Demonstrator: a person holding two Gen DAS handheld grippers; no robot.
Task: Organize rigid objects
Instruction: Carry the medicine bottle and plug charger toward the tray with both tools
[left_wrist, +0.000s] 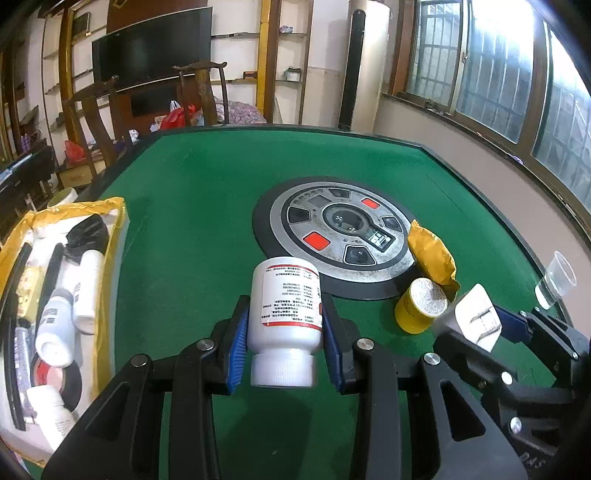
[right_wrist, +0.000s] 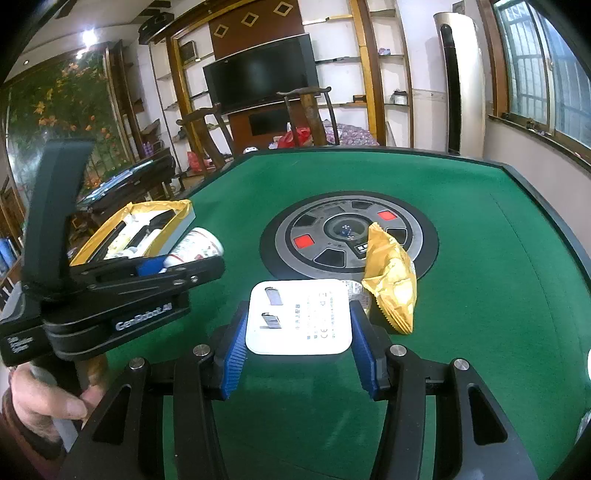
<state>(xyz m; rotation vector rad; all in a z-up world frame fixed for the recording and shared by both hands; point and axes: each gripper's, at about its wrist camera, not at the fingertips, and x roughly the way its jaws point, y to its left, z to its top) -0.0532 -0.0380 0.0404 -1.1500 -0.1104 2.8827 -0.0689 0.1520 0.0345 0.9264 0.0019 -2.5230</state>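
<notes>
My left gripper (left_wrist: 284, 325) is shut on a white pill bottle (left_wrist: 284, 310), cap toward the camera, held above the green table. The bottle also shows in the right wrist view (right_wrist: 195, 245). My right gripper (right_wrist: 297, 332) is shut on a white square power adapter (right_wrist: 299, 317) with two metal prongs facing up; it shows in the left wrist view (left_wrist: 476, 314) too. A tray lined with yellow tape (left_wrist: 110, 221) at the left holds several white bottles and dark items. A yellow tin (left_wrist: 419, 306) and a gold foil packet (left_wrist: 430, 254) lie on the table.
A round grey mahjong control panel (left_wrist: 340, 232) sits in the table's middle. A clear plastic cup (left_wrist: 556, 280) stands at the right edge. Wooden chairs and a TV are behind the table. Green felt (left_wrist: 207, 206) lies between tray and panel.
</notes>
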